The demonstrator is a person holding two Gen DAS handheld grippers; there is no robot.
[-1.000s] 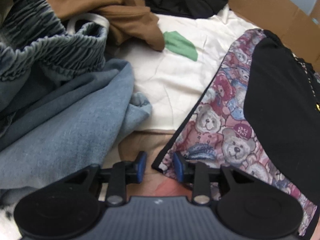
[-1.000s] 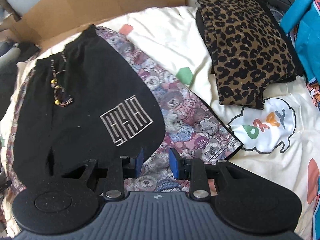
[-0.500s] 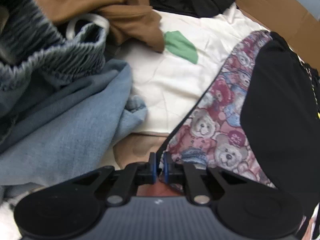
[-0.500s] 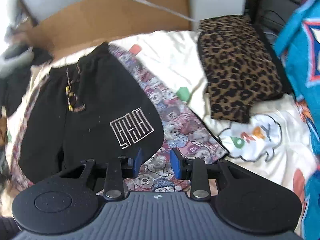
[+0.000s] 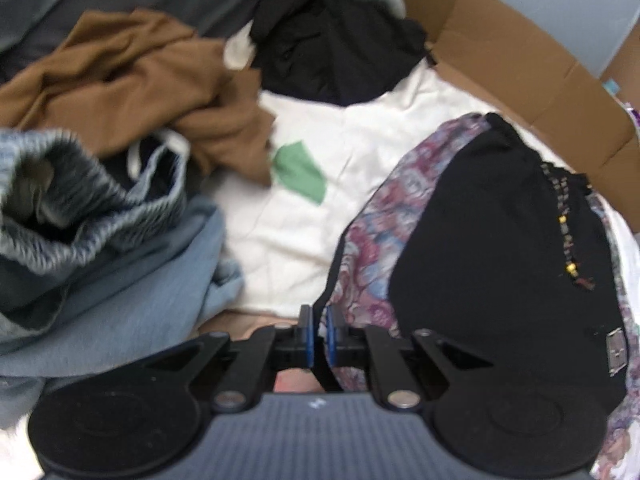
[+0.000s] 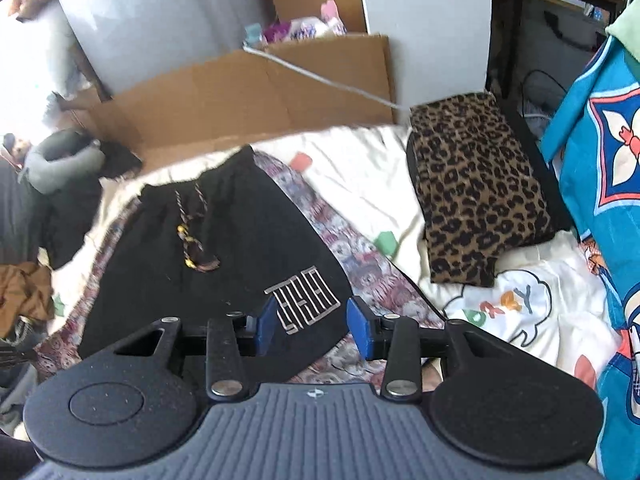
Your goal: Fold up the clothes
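L wrist view: our left gripper (image 5: 318, 334) was pinched shut on the near edge of the bear-print cloth (image 5: 372, 240), black shorts (image 5: 492, 256) lying flat on it, denim (image 5: 112, 280) just beside. We judged a fold/lift grip underway; next needs R side to grab too.

R wrist view: right gripper (image 6: 314, 326) had jaws apart, empty, over the shorts' hem logo (image 6: 306, 298), not legible. Bedsheet (image 6: 516, 320) read "DRAY", roughly.
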